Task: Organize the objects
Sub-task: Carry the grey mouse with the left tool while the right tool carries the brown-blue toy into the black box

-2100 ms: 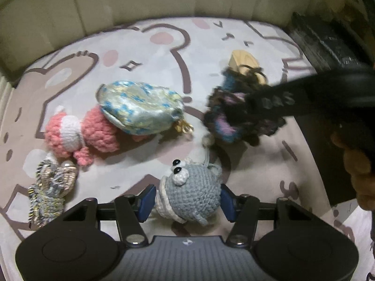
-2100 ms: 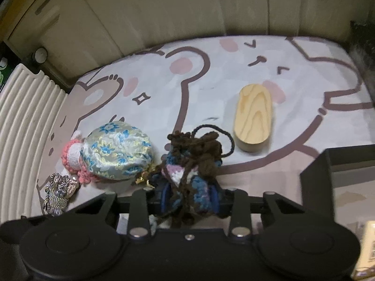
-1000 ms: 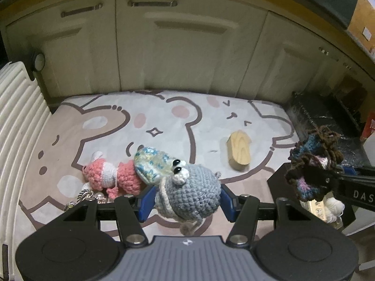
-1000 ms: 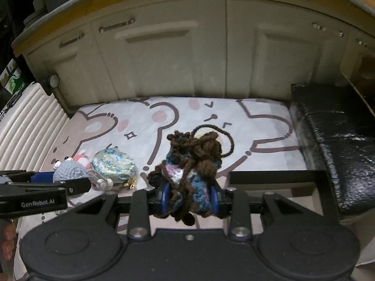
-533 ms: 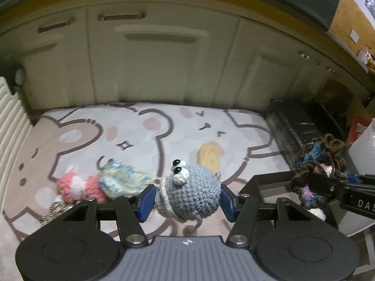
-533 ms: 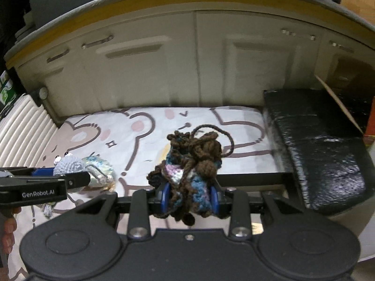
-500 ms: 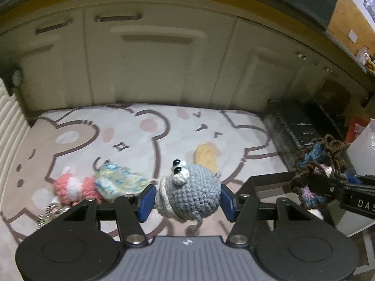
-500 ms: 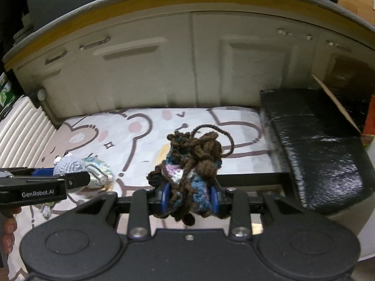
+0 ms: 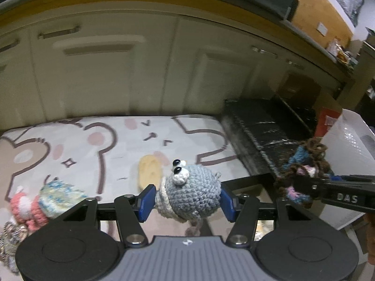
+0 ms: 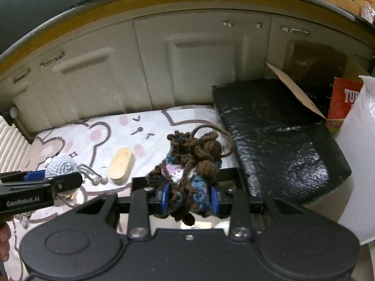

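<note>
My left gripper [image 9: 187, 200] is clamped on the grey crochet toy [image 9: 191, 193]; right gripper [image 10: 190, 193] is clamped on the brown yarn bundle [image 10: 194, 161], both above the mat [image 9: 112, 145].

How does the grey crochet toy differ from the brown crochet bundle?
The grey toy is one round, smooth body with two black bead eyes; the brown bundle is a loose, tangled clump with no face. The toy is grey with a cream band; the bundle mixes brown, blue and pink yarn. The left gripper clamps the toy; the right gripper clamps the bundle. Both are crochet and lifted above the mat.
</note>
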The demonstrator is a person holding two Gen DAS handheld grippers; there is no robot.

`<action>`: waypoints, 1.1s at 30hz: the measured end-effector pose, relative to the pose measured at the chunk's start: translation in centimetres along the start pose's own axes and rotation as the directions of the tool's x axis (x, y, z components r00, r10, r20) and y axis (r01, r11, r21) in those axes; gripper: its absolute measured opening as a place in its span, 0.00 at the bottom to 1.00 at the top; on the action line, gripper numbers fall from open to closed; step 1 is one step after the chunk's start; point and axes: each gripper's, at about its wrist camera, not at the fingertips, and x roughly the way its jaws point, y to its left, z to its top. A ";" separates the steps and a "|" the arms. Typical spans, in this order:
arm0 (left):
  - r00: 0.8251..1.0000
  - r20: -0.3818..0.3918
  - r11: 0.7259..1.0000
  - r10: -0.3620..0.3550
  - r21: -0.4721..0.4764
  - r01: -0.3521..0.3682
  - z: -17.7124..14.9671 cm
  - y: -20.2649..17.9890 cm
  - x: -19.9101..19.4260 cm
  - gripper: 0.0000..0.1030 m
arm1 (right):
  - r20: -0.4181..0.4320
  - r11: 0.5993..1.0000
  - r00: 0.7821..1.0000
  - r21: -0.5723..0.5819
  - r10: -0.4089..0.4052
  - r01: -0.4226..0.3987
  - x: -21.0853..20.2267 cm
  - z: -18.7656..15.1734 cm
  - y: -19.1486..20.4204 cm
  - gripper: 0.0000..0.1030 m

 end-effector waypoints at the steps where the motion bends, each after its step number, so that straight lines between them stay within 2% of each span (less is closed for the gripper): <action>1: 1.000 -0.003 1.000 -0.011 0.004 0.011 0.0 -0.4 0.2 0.56 | -0.003 1.000 1.000 0.003 -0.006 0.006 0.2 0.0 -0.3 0.34; 8: 0.996 -0.037 0.995 -0.086 0.050 0.088 -0.2 -3.2 1.8 0.56 | -0.040 0.999 0.999 0.016 -0.036 0.037 1.8 0.0 -1.7 0.34; 13: 0.983 -0.097 0.986 -0.154 0.053 0.159 -1.0 -4.7 2.9 0.56 | -0.062 0.998 0.997 0.035 -0.049 0.051 2.9 0.1 -2.6 0.34; 20: 0.962 -0.240 0.985 -0.127 0.083 0.151 -3.2 -6.1 5.0 0.56 | -0.100 0.998 0.994 0.044 -0.049 0.053 4.5 0.0 -3.1 0.34; 28: 0.948 -0.298 0.975 -0.109 0.153 0.160 -4.9 -7.1 6.1 0.59 | -0.147 0.998 0.989 0.052 -0.023 0.031 7.1 -0.1 -2.8 0.35; 30: 0.948 -0.303 0.974 -0.096 0.165 0.152 -5.0 -7.2 6.1 0.70 | -0.160 0.998 0.987 0.048 -0.028 0.036 7.9 -0.1 -2.7 0.37; 33: 0.952 -0.293 0.975 -0.084 0.174 0.139 -4.9 -7.0 5.9 0.75 | -0.165 0.998 0.985 0.045 -0.041 0.050 8.7 -0.4 -2.6 0.48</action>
